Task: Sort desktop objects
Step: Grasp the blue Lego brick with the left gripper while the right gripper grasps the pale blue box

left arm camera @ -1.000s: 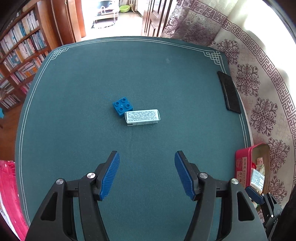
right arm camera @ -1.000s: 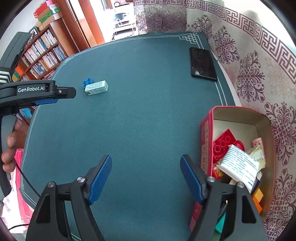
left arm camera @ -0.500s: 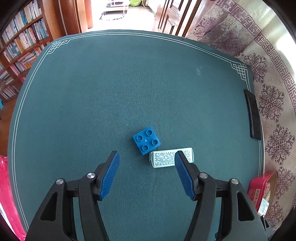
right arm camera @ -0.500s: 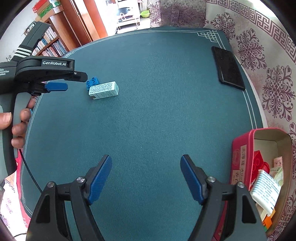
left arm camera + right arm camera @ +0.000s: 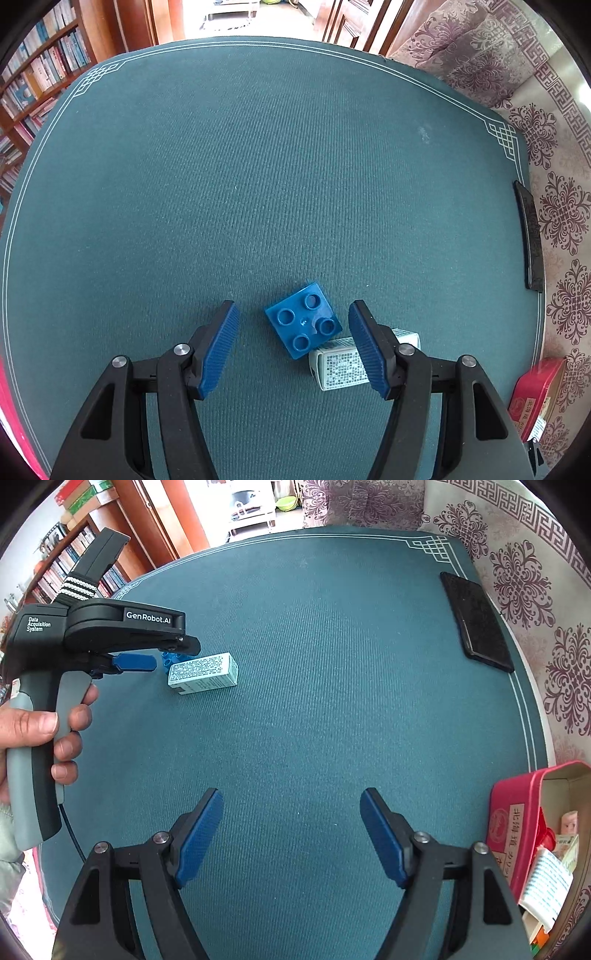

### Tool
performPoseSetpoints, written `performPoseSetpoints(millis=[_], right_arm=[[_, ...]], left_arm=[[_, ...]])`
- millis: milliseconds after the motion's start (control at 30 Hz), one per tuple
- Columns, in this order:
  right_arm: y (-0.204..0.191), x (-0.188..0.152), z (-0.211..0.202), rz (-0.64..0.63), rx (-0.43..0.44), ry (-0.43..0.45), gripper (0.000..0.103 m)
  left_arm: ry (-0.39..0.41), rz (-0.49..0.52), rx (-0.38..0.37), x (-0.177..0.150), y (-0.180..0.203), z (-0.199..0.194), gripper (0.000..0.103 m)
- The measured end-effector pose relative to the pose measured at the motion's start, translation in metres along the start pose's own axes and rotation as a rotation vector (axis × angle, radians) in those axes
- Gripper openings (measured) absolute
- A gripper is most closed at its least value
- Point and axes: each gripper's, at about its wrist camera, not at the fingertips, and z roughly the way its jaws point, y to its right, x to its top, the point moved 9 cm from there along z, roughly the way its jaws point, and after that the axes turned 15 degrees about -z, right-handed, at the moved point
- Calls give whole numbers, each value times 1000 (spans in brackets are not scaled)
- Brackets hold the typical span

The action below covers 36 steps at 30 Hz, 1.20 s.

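A blue four-stud brick [image 5: 303,320] lies on the teal mat between the open fingers of my left gripper [image 5: 293,345], touching neither pad. A small white printed box [image 5: 341,363] lies just right of the brick, partly behind the right finger. From the right wrist view the left gripper [image 5: 136,653] hovers over the brick [image 5: 170,660], which is mostly hidden, with the white box [image 5: 202,672] beside it. My right gripper [image 5: 291,838] hangs open over bare mat, empty.
A red tin [image 5: 517,812] holding several bricks and paper packets stands at the right edge, its corner also visible as the red tin [image 5: 535,391]. A black phone [image 5: 476,620] lies at the mat's far right. A hand [image 5: 44,731] grips the left tool. Bookshelves stand left.
My left gripper moved forward and down until the blue brick came between its open fingers. The right gripper drifted left, away from the red tin.
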Motion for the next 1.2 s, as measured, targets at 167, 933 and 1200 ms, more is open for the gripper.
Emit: performPoseSetpoints(millis=[167, 933, 1200], right_arm=[[-1, 7, 8, 0, -4, -4, 80], [-42, 83, 58, -144, 23, 21, 81], [-53, 97, 77, -112, 69, -13, 81]], left_arm=[[27, 12, -7, -2, -2, -1, 59], [62, -67, -6, -39, -73, -50, 46], [44, -113, -16, -50, -99, -53, 46]])
